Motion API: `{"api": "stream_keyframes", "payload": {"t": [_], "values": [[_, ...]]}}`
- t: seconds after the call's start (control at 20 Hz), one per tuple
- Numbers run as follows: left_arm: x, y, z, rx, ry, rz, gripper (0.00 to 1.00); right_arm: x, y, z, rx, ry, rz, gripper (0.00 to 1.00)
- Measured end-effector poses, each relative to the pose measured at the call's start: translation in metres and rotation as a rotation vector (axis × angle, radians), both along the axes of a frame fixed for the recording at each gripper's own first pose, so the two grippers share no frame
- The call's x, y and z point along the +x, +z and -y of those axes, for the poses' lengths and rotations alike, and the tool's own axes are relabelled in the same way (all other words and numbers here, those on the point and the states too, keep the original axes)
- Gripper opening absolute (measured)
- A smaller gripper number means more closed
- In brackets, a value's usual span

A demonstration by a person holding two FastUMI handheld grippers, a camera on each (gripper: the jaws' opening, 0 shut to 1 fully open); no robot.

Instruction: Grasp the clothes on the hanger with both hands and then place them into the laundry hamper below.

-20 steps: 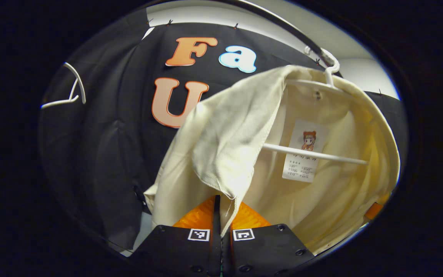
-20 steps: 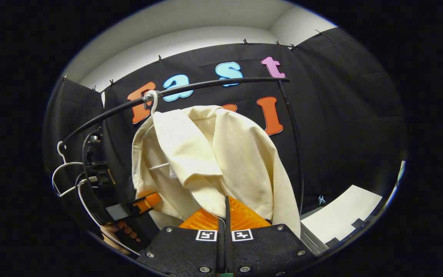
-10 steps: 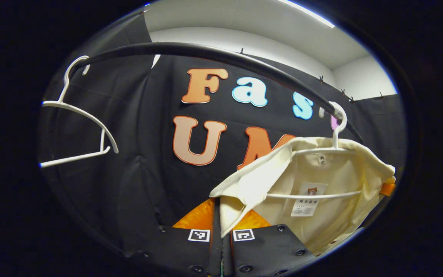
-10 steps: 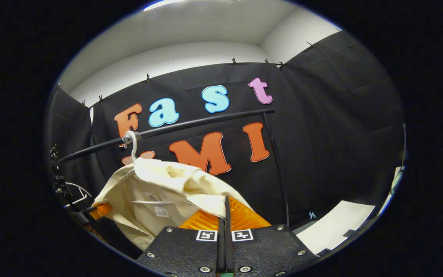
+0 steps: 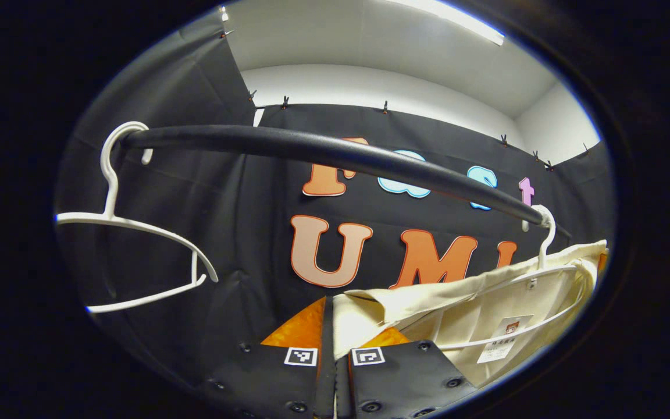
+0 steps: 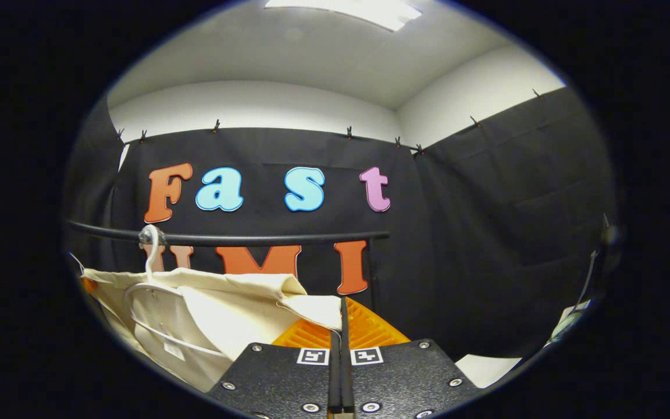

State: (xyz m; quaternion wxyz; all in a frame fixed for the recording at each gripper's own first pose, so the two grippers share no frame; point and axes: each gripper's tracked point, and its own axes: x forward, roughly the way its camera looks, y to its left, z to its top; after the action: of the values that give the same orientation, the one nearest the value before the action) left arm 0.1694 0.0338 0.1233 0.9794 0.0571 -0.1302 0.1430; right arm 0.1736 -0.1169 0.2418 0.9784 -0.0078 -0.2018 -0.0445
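Both grippers have pulled the cream garment (image 5: pixel 474 302) outward since a second ago. The left gripper (image 5: pixel 334 343) and right gripper (image 6: pixel 341 329) each clamp a shoulder edge; the garment stays on its hanger (image 6: pixel 154 291), near the rail's (image 5: pixel 335 154) end. It may snag on the hanger. The hamper sits below, hidden.

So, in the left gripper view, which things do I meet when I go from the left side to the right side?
Empty white hanger on the rail → left gripper, shut on the cream garment's edge → cream garment → the white hanger that carries it.
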Motion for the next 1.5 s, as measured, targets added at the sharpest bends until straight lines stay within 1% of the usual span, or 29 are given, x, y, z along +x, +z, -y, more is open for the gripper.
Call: {"api": "stream_keyframes", "payload": {"t": [0.05, 0.1, 0.15, 0.25, 0.3, 0.35, 0.4, 0.55, 0.75, 0.9, 0.95, 1.05, 1.1, 1.15, 1.2, 1.25, 1.3, 1.35, 1.5], "values": [[0.004, 0.001, 0.0, 0.013, 0.001, -0.002, 0.08, 0.001, 0.01, 0.004, -0.018, -0.025, 0.015, 0.05], [0.005, 0.003, 0.001, 0.025, 0.002, -0.001, 0.08, 0.002, 0.018, 0.007, -0.029, -0.039, 0.029, 0.05], [0.006, 0.005, 0.003, 0.032, -0.004, 0.002, 0.08, 0.003, 0.027, 0.01, -0.036, -0.047, 0.041, 0.0], [0.011, 0.005, 0.006, 0.036, -0.011, 0.006, 0.07, 0.008, 0.038, 0.015, -0.054, -0.06, 0.061, 0.0], [0.015, 0.004, 0.006, 0.039, -0.007, 0.0, 0.07, 0.014, 0.032, 0.017, -0.061, -0.062, 0.046, 0.0], [0.017, 0.0, 0.004, 0.038, -0.002, -0.008, 0.07, 0.023, 0.019, 0.018, -0.063, -0.057, 0.015, 0.04], [0.018, -0.004, 0.001, 0.033, 0.0, -0.016, 0.09, 0.03, 0.001, 0.017, -0.063, -0.048, -0.024, 0.0], [0.02, -0.024, -0.005, 0.009, 0.004, -0.054, 0.07, 0.046, -0.056, 0.012, -0.047, 0.001, -0.142, 0.0], [0.023, -0.049, -0.019, -0.027, 0.019, -0.105, 0.07, 0.044, -0.125, 0.003, -0.012, 0.06, -0.263, 0.0], [0.022, -0.068, -0.026, -0.024, 0.038, -0.141, 0.08, 0.04, -0.169, -0.002, 0.019, 0.074, -0.339, 0.0], [0.024, -0.08, -0.032, -0.039, 0.046, -0.166, 0.08, 0.04, -0.181, -0.006, 0.031, 0.081, -0.365, 0.0], [0.022, -0.117, -0.054, -0.102, 0.086, -0.235, 0.08, 0.037, -0.203, -0.009, 0.055, 0.085, -0.416, 0.0], [0.015, -0.14, -0.07, -0.137, 0.126, -0.277, 0.08, 0.035, -0.213, -0.008, 0.065, 0.079, -0.438, 0.0], [0.005, -0.165, -0.081, -0.187, 0.143, -0.321, 0.08, 0.033, -0.224, -0.003, 0.071, 0.067, -0.459, 0.0], [-0.003, -0.185, -0.081, -0.251, 0.131, -0.353, 0.08, 0.032, -0.233, -0.006, 0.091, 0.088, -0.484, 0.0], [-0.006, -0.198, -0.078, -0.285, 0.128, -0.386, 0.07, 0.032, -0.242, -0.007, 0.106, 0.098, -0.51, 0.0], [-0.009, -0.204, -0.076, -0.275, 0.127, -0.4, 0.08, 0.03, -0.248, -0.007, 0.11, 0.096, -0.525, 0.0], [-0.01, -0.202, -0.071, -0.246, 0.119, -0.39, 0.08, 0.027, -0.255, -0.004, 0.104, 0.084, -0.535, 0.0], [-0.005, -0.197, -0.044, -0.197, 0.055, -0.395, 0.08, 0.021, -0.265, -0.003, 0.093, 0.072, -0.549, 0.0]]}}
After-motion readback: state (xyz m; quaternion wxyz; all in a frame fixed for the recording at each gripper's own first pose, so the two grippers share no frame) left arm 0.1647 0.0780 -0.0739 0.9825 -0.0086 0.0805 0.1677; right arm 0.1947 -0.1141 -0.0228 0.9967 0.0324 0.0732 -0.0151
